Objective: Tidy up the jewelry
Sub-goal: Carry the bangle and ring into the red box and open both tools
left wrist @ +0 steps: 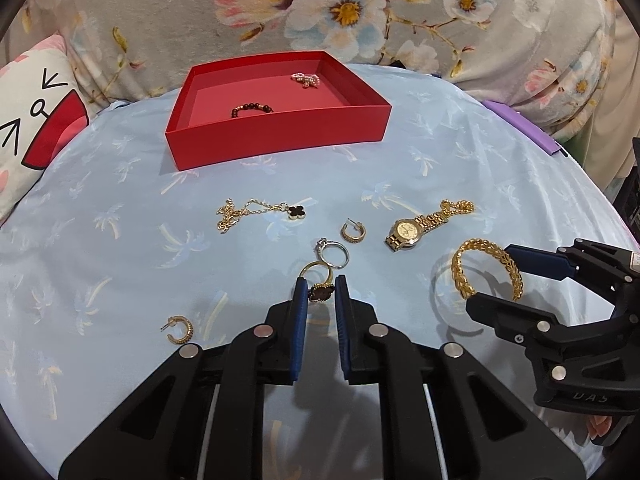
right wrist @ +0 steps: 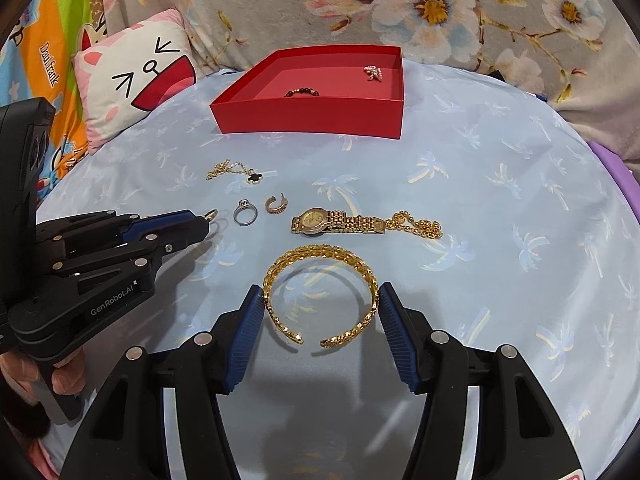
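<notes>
My left gripper (left wrist: pixel 320 286) is shut on a gold ring with a dark clover (left wrist: pixel 319 292), low over the blue cloth. In the right wrist view the ring's band (right wrist: pixel 212 215) pokes out past the left fingertips. My right gripper (right wrist: pixel 320 300) is shut on an open gold bangle (right wrist: pixel 320 250), its pads against both sides; the bangle (left wrist: pixel 486 266) hangs tilted above its shadow. Ahead stands a red box (left wrist: pixel 276 148) holding a dark beaded bracelet (left wrist: pixel 252 110) and a pearl piece (left wrist: pixel 306 79).
On the cloth lie a clover-pendant necklace (left wrist: pixel 256 210), a silver ring (left wrist: pixel 334 254), two gold hoop earrings (left wrist: pixel 352 232) (left wrist: pixel 180 330), a gold watch (left wrist: pixel 408 232) and a gold chain (left wrist: pixel 460 206). A cartoon pillow (left wrist: pixel 36 120) sits left, floral bedding (left wrist: pixel 360 8) behind.
</notes>
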Motion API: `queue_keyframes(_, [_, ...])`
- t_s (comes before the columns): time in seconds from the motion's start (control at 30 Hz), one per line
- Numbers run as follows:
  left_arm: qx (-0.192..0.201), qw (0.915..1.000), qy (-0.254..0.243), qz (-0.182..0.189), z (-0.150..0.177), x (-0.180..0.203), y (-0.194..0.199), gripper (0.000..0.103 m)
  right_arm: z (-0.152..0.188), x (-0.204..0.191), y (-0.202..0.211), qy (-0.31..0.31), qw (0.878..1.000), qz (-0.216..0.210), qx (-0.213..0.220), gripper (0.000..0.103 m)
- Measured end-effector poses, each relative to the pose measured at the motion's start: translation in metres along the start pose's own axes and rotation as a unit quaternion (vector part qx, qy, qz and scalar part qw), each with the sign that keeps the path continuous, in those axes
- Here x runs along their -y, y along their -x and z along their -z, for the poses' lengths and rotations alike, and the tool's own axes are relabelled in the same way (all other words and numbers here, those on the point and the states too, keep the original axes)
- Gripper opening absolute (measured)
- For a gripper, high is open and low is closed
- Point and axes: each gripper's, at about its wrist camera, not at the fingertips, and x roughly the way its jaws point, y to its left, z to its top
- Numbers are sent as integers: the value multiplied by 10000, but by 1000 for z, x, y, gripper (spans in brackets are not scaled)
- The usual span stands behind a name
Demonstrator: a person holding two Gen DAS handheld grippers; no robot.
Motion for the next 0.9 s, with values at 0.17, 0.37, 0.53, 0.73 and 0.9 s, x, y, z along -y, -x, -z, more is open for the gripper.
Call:
queue_keyframes(0.17, [51, 10000, 36, -52, -1, -3, 3, 13, -1, -1, 2, -7, 10000, -37, 62, 57])
queue_keyframes(0.37, [181, 9997, 123, -85, -9, -11, 16, 13, -9, 5, 13, -98, 9996, -158, 234, 57])
queue_keyframes(0.53, [454, 9986, 121, -223, -41, -24, 32, 13, -46, 10, 27, 86, 9989, -38, 461, 57])
queue_keyframes(0.73, [793, 9950, 42, -607, -99, -43, 33, 13, -113, 21, 15, 57, 9982, -13, 590, 57])
queue_keyframes(0.9, [897, 9938, 165, -641, -154, -65, 13, 13, -170, 26, -14, -58, 9978, -8, 656, 57])
